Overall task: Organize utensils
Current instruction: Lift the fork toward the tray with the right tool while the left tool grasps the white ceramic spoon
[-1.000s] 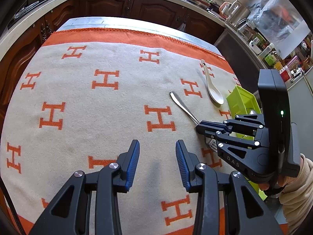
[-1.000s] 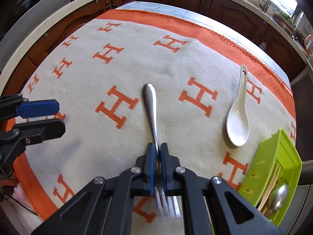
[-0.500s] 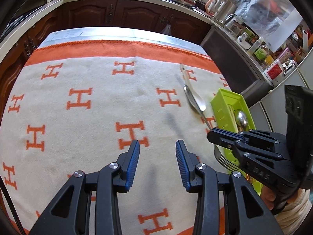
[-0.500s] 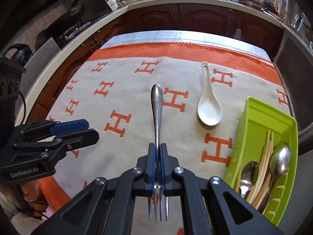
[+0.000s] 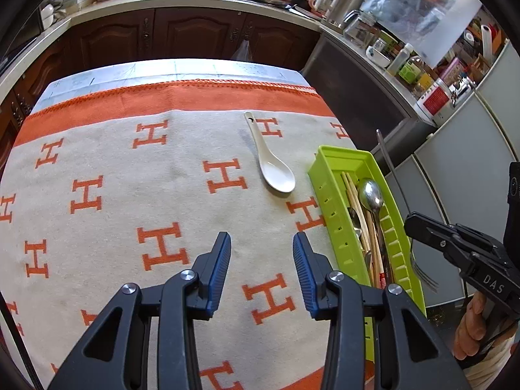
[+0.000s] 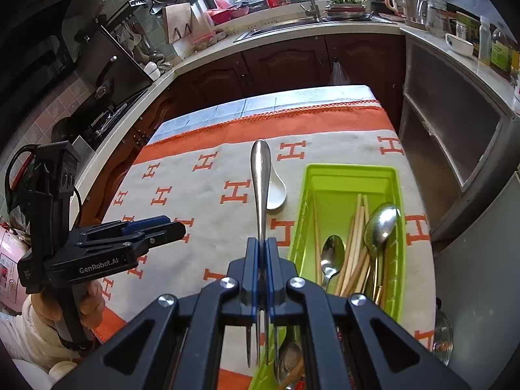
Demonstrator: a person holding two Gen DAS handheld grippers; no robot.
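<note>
My right gripper [image 6: 261,243] is shut on a metal fork [image 6: 260,178], handle pointing away, tines toward the camera. It holds the fork in the air near the green utensil tray [image 6: 349,170]. In the left wrist view the right gripper [image 5: 410,224] and fork [image 5: 386,159] hang just right of the tray [image 5: 328,191]. The tray holds metal spoons [image 6: 380,221] and wooden chopsticks [image 6: 354,237]. A white ceramic spoon [image 5: 271,165] lies on the cloth left of the tray. My left gripper [image 5: 261,260] is open and empty above the cloth.
The table carries a beige cloth with orange H marks [image 5: 162,250]. The tray sits at the table's right edge. Dark cabinets [image 5: 195,35] and a counter with a sink [image 6: 292,22] run behind. Jars and a kettle [image 5: 344,0] stand on the right counter.
My right gripper has lifted the fork off the cloth and carried it right, to beside the green tray. My left gripper stayed open and its view shifted toward the tray.
</note>
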